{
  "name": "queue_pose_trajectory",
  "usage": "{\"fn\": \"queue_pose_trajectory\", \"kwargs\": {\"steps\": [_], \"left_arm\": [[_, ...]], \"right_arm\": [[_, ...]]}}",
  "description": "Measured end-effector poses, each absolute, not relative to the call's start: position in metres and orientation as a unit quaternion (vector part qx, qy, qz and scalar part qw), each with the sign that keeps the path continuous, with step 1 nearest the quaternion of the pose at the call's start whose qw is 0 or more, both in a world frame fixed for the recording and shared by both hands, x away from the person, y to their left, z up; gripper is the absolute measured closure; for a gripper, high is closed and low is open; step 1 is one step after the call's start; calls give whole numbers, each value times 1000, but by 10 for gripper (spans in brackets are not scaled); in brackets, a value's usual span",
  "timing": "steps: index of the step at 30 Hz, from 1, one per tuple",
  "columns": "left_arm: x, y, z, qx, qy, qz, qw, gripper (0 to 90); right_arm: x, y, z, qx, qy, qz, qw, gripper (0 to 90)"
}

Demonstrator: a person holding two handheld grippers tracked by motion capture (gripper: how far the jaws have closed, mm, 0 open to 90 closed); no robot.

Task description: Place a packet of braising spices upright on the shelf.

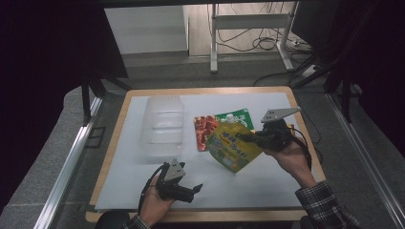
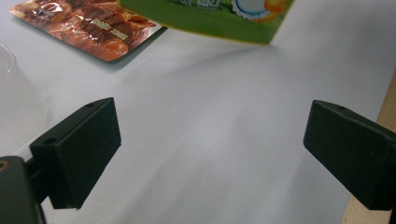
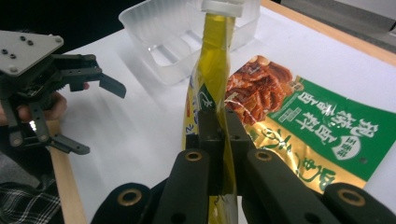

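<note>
Yellow spouted pouch point(image 1: 233, 145) hangs pinched in the right gripper point(image 1: 251, 138) above the white-topped wooden counter point(image 1: 267, 186); left gripper point(image 1: 195, 190) spread, holding nothing; grey floor, cables and dark surroundings beyond

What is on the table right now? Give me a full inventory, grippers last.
spouted pouch: 1, yellow-green with white cap, lifted over the sheet's right half, clamped at its edge.
snack packet: 1, red-orange, flat at the centre, partly behind the pouch.
green packet: 1, green and gold, flat beside the snack packet.
plastic container: 1, clear, left of centre.
white sheet: 1, covers the wooden table.
left gripper: 1, black, near edge, open, nothing between its jaws.
right gripper: 1, black, at right, shut on the pouch.
</note>
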State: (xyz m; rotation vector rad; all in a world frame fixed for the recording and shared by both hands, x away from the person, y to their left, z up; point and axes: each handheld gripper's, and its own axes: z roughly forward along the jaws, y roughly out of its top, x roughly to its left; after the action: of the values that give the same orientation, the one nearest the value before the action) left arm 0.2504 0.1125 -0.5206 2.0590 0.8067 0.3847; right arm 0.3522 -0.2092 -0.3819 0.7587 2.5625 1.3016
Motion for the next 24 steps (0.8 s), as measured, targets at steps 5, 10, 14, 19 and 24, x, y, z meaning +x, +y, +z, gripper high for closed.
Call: {"fn": "queue_pose_trajectory", "kwargs": {"steps": [5, 10, 14, 19, 24], "left_arm": [[249, 114, -521, 828, 322, 157, 432, 30], [247, 115, -521, 828, 321, 157, 432, 30], [245, 116, -521, 828, 323, 156, 432, 31], [243, 118, -520, 826, 323, 156, 435, 30], [240, 121, -521, 825, 322, 158, 436, 30]], "right_arm": [[357, -207, -379, 254, 859, 434, 90, 891], [364, -202, -374, 256, 859, 433, 95, 890], [368, -199, -370, 251, 859, 436, 97, 891], [375, -192, -365, 243, 860, 437, 99, 890], [384, -182, -357, 232, 859, 445, 101, 890]]}}
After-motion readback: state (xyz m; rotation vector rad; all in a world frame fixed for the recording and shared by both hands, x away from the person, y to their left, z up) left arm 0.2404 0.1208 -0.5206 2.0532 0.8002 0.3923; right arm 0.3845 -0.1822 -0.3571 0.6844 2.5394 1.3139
